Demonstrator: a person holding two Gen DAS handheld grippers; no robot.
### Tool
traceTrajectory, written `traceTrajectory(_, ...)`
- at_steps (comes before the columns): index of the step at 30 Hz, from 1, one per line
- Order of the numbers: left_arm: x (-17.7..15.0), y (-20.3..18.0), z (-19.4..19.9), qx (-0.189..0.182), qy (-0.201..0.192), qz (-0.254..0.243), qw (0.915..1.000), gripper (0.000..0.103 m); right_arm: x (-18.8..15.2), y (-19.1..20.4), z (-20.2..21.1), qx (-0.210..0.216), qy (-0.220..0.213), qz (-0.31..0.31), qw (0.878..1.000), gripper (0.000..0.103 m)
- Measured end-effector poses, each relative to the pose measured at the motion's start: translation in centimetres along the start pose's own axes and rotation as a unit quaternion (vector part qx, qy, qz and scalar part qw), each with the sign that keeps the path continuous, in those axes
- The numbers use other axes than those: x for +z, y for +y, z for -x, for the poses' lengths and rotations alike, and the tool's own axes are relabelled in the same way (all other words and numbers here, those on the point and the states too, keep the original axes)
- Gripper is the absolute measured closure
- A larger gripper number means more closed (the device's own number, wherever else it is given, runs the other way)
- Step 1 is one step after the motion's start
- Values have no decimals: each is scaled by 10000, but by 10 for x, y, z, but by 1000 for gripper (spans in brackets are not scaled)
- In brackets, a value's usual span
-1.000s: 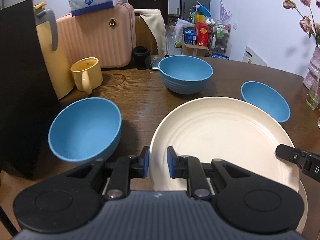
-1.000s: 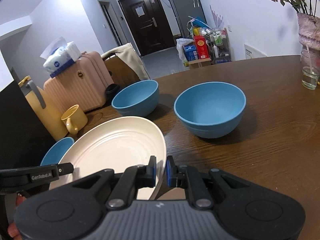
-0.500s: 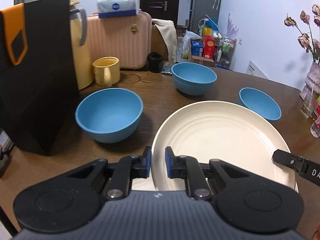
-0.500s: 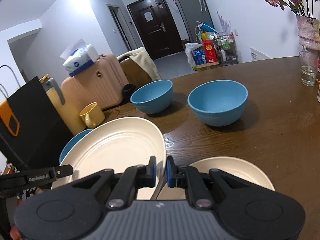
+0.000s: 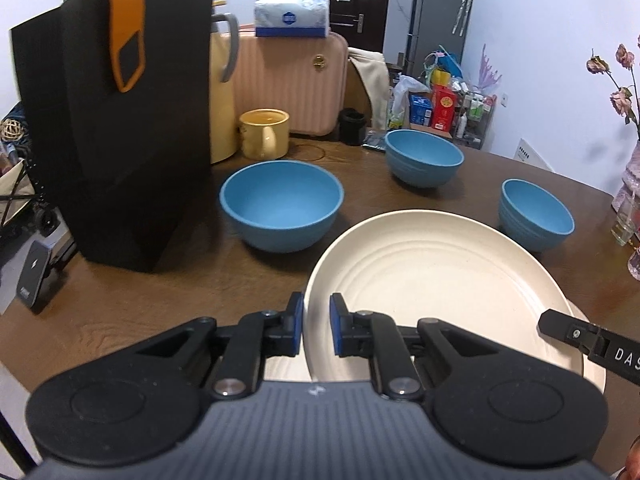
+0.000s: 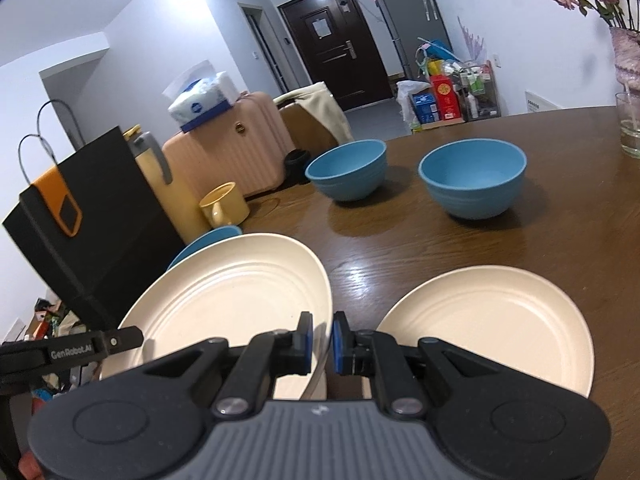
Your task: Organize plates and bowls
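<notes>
At the far left stands a black bag [image 5: 120, 128] with an orange tab, upright on the wooden table [image 5: 168, 300]; behind it a yellow jug [image 5: 220, 92] and a yellow mug [image 5: 264, 134]; just right of the bag sits the nearest blue bowl [image 5: 282, 204], empty and upright; next, the left gripper [image 5: 316, 326] is clenched on the left rim of the cream plate [image 5: 432, 288], which is held up off the table and tilted; the right gripper [image 6: 320, 342] grips the same plate's opposite rim, its pads pinching the edge; beyond the plate, a second blue bowl [image 5: 424, 162] sits toward the far edge of the table, and a third blue bowl [image 5: 534, 218] lies further right, well apart from it; in the right wrist view a second cream plate [image 6: 488, 320] lies flat on the table just right of the held one; at the far right edge stand a glass [image 6: 630, 130] and a vase [image 6: 626, 52] of dried flowers.
</notes>
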State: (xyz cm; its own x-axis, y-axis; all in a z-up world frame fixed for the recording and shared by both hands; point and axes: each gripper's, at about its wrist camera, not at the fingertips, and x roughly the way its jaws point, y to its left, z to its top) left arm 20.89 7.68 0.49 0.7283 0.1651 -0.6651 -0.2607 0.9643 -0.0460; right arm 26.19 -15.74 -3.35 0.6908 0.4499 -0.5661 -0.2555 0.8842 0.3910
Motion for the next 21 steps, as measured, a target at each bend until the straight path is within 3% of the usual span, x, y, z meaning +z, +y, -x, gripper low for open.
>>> traceTrajectory(7, -15, 20, 5, 76, 18, 65, 9999, 89, -16, 14, -5, 86, 122, 4, 9999, 93)
traceTrajectory(21, -40, 47, -20, 103, 328, 251, 9991, 89, -39, 20, -43, 119, 455, 29, 9989, 93)
